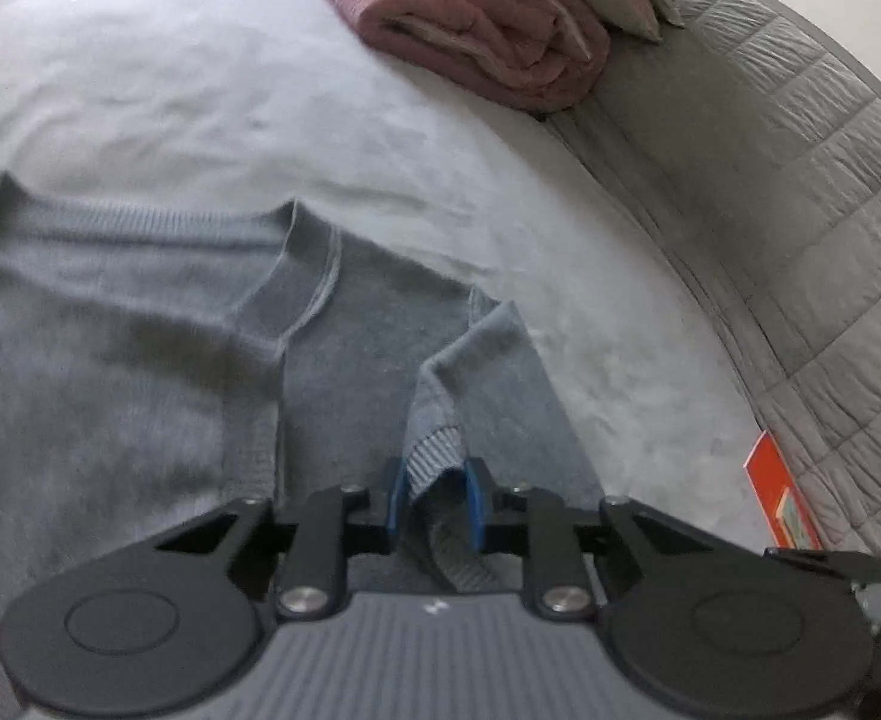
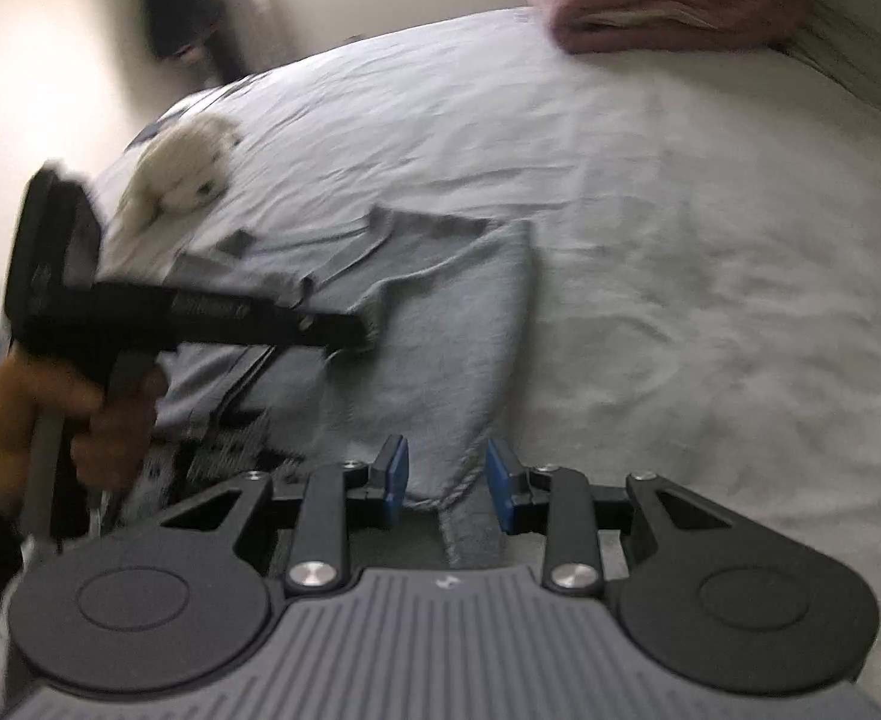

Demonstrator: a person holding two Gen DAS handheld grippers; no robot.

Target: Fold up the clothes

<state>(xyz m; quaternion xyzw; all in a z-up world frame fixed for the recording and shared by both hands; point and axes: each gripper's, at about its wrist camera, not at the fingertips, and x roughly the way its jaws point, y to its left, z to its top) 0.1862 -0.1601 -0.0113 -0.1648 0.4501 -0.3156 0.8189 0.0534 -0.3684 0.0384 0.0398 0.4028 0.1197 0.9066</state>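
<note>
The grey sweater (image 1: 140,312) lies spread on the bed (image 1: 212,90), partly folded, with its ribbed hem running across the far side in your left wrist view and one sleeve (image 1: 470,360) doubled back toward you. Your left tool (image 1: 437,501) grips the ribbed cuff (image 1: 434,456) of that sleeve: the blue pads (image 1: 475,498) sit close on either side of the knit, and the cloth rises in a peak between them. In your right wrist view the sweater (image 2: 440,324) shows as a pale blue-grey shape, one pointed flap running down toward your right tool (image 2: 448,483). That tool's blue pads (image 2: 397,471) stand a little apart on either side of the stitched edge of the cloth; the frame is blurred, and you cannot tell whether they pinch it or merely straddle it. To the left in the same view, your left hand (image 2: 74,414) holds the black handle of the other tool, whose tip rests on the sweater. Beyond the sweater, a white fluffy toy (image 2: 185,174) lies near the far left edge of the bed. A folded pink blanket (image 1: 476,30) sits at the far end of the bed, well apart from the sweater. A grey quilted cover (image 1: 800,192) runs along the right side, with an orange card (image 1: 779,492) lying at its edge.
</note>
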